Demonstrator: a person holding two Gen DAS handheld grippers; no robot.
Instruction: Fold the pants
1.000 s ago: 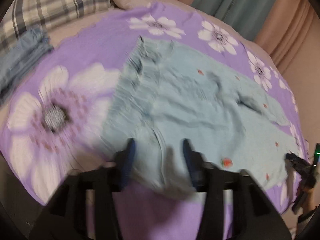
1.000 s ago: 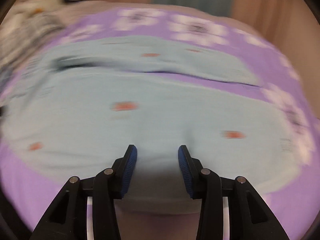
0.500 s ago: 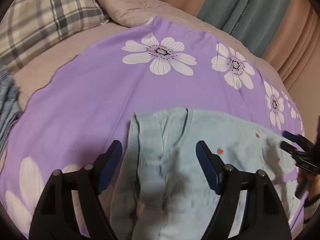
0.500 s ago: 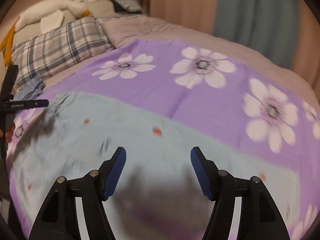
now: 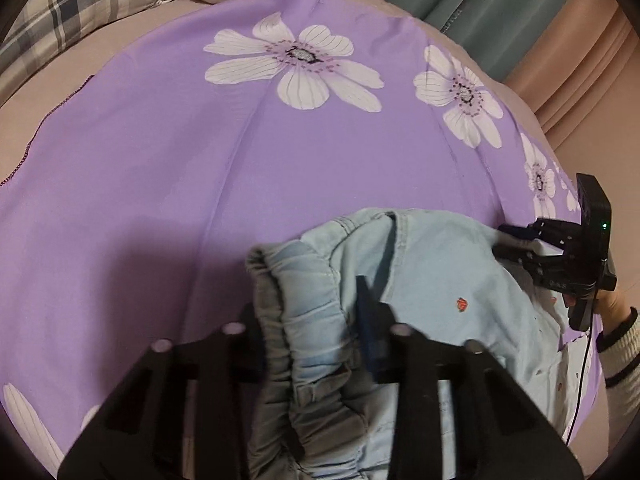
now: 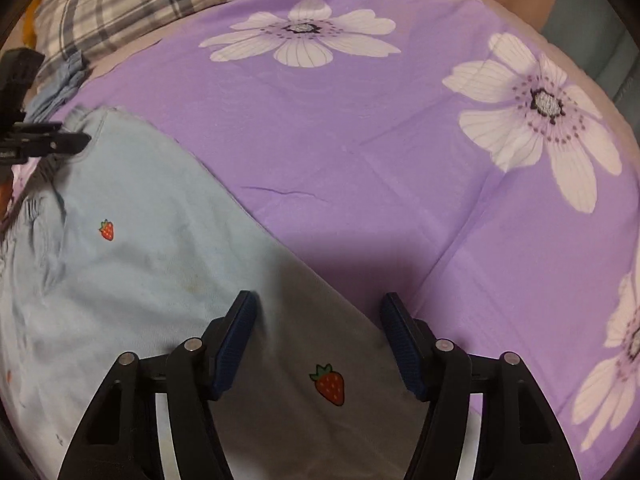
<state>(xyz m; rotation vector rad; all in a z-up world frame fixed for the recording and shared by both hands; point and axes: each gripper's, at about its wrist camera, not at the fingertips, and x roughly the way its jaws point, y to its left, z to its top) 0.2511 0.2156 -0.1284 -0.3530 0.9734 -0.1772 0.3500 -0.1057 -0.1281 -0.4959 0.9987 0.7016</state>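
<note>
Now the pants' (image 5: 424, 264) bunched waistband is pinched by the just-closing left tongs (image 5: 316, 328), while the leg is straddled, ungripped, by the spread, just-narrowing right tongs (image 6: 316, 328).

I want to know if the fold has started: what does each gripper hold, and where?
Left gripper: the pants, pinched at the gathered waistband. Right gripper: nothing, jaws open over a leg.

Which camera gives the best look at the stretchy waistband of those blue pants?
The left wrist view: the gathered waistband bunches right between the left gripper's jaws. The right wrist view shows mostly a flat leg, the waistband only at its left edge.
</note>
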